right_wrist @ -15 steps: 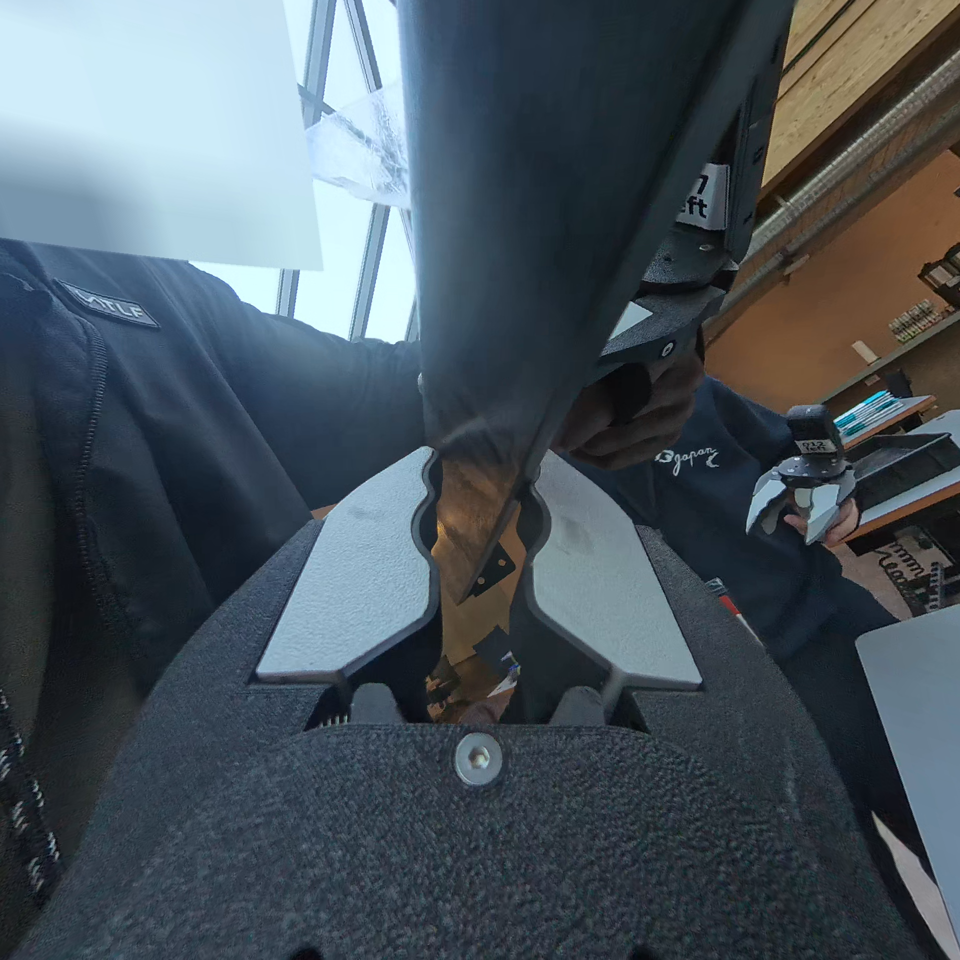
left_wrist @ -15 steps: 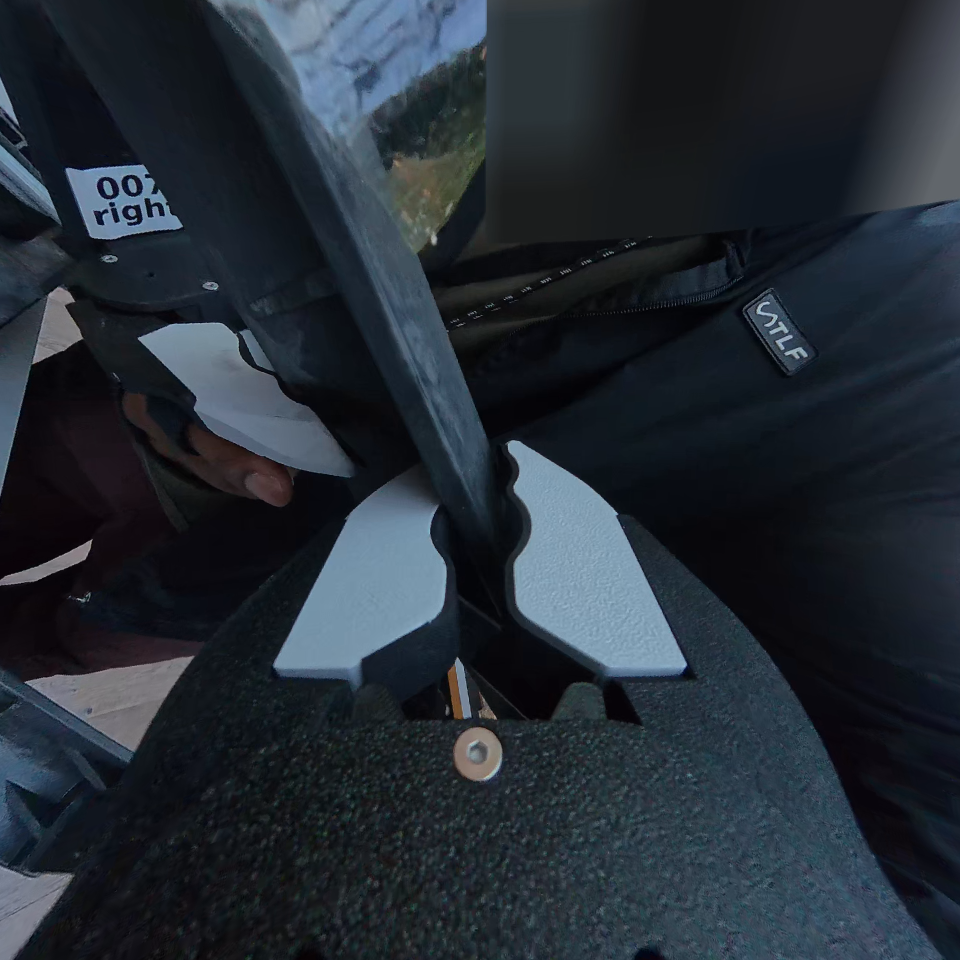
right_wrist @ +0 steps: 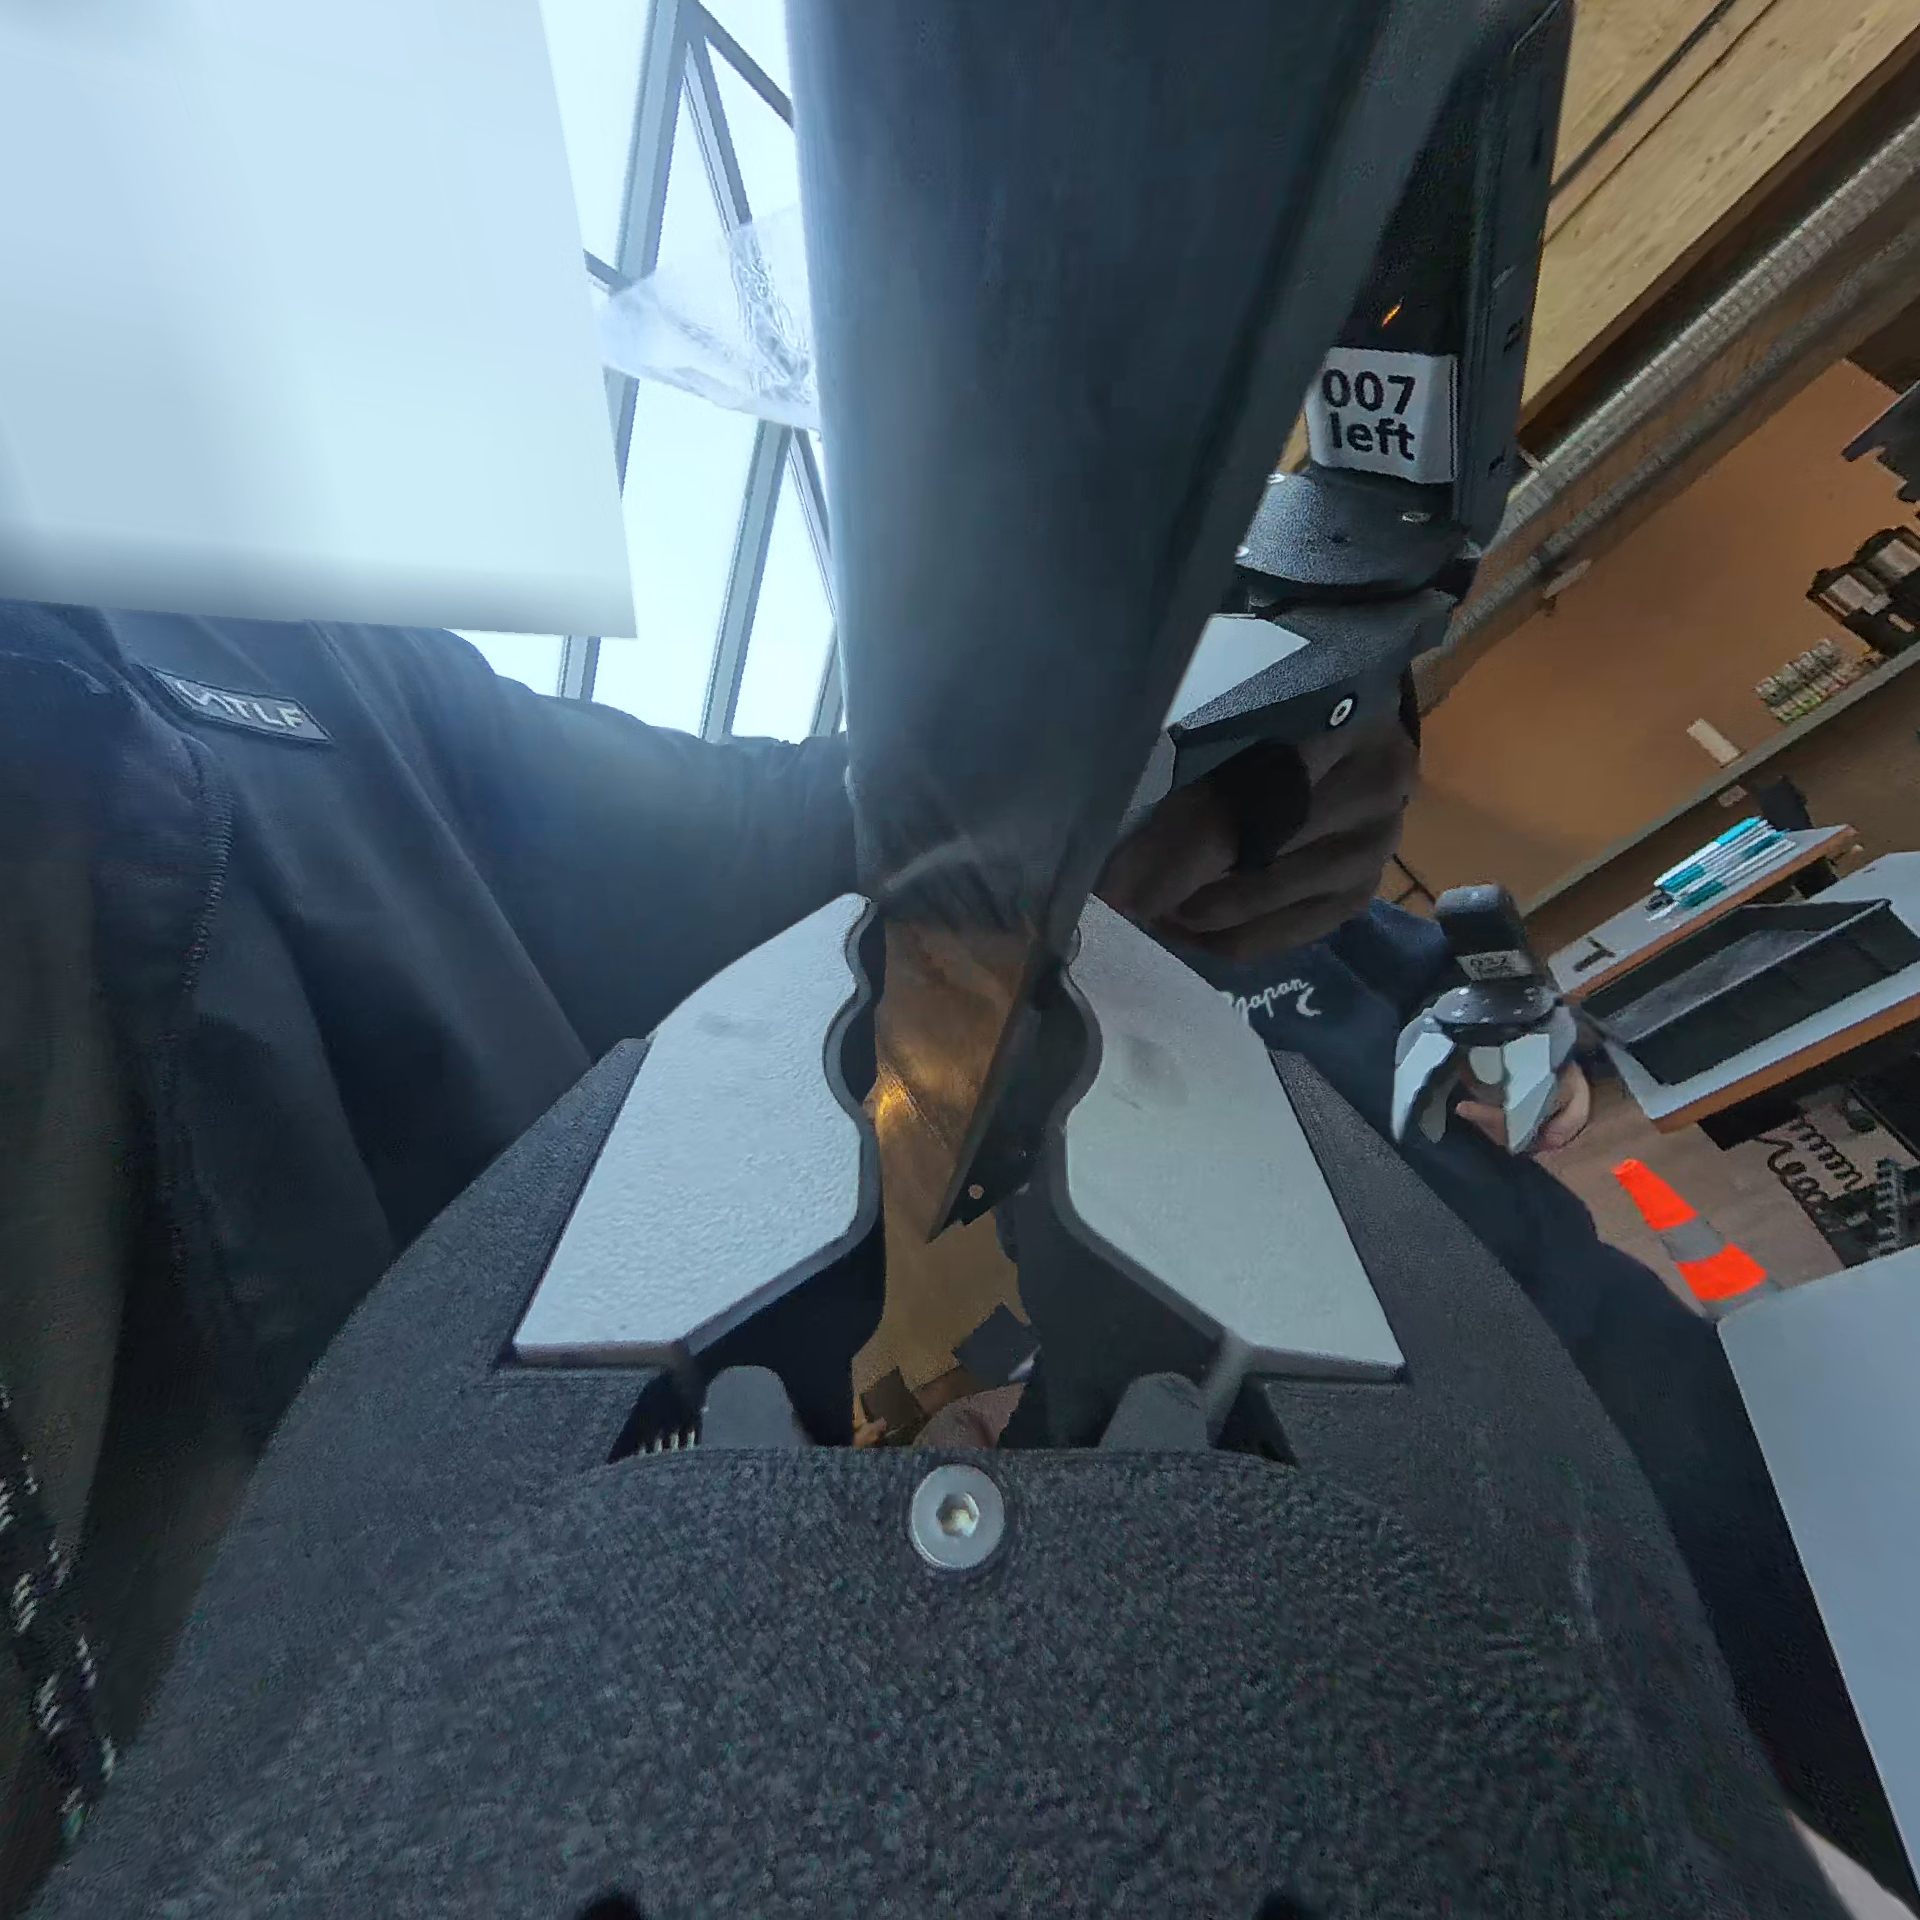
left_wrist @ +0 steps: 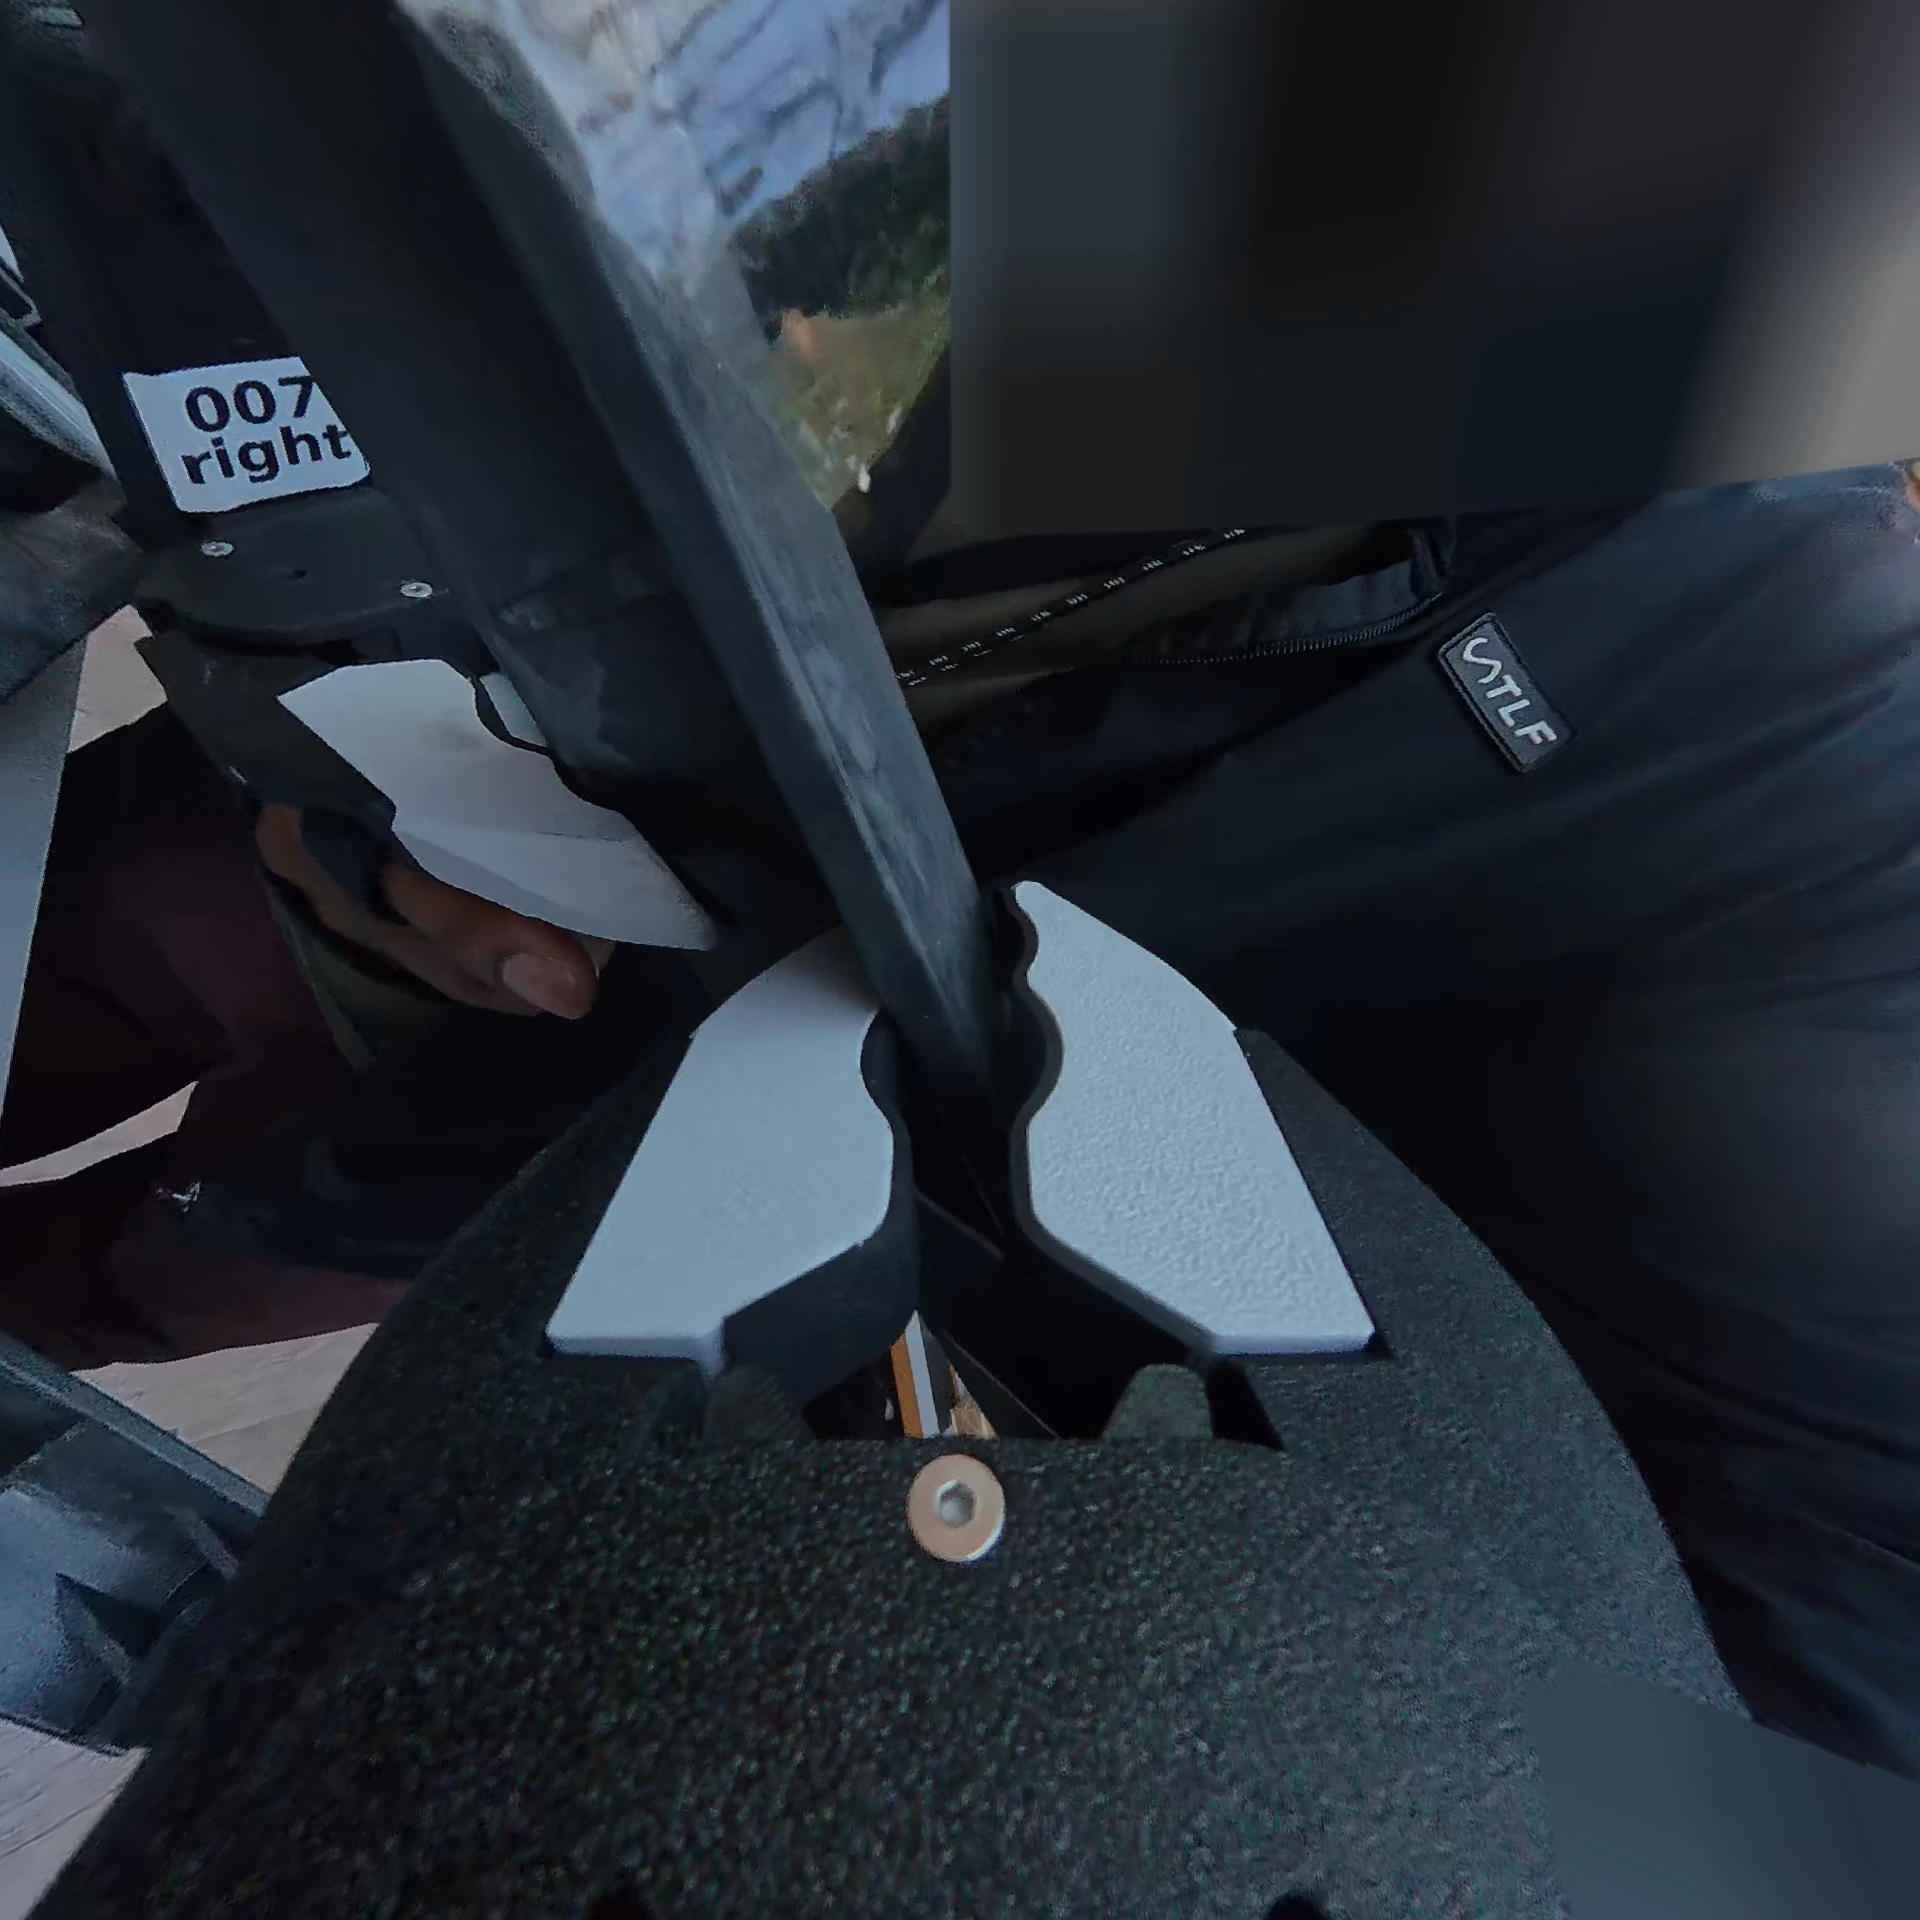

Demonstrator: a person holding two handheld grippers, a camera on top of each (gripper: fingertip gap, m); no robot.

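**Both tongs clamped on one dark flat panel, held up off the tabletop**

Left wrist view: left tongs [left_wrist: 951,1023] pinched together on the thin edge of a dark flat panel [left_wrist: 665,436] — a glossy face of it reflects a landscape. The right tongs [left_wrist: 540,821] show farther off at left, white pads against the same panel, a bare hand [left_wrist: 468,945] under them. Person's black jacket [left_wrist: 1455,1039] fills the right side. Pose: tongs point up toward the person's chest.

Right wrist view: right tongs [right_wrist: 961,1049] closed on the panel's lower corner [right_wrist: 977,1122]; the panel [right_wrist: 1039,416] rises straight up the frame. Left tongs [right_wrist: 1278,707] grip its far edge, gloved-looking hand [right_wrist: 1257,862] below. Background: window frames [right_wrist: 727,582], another person's gripper [right_wrist: 1481,1060], a black tray [right_wrist: 1756,966] on a tabletop, an orange cone [right_wrist: 1683,1236].

Progress — the panel is lifted and carried two-handed; no set-down spot visible, so what is left cannot be told.
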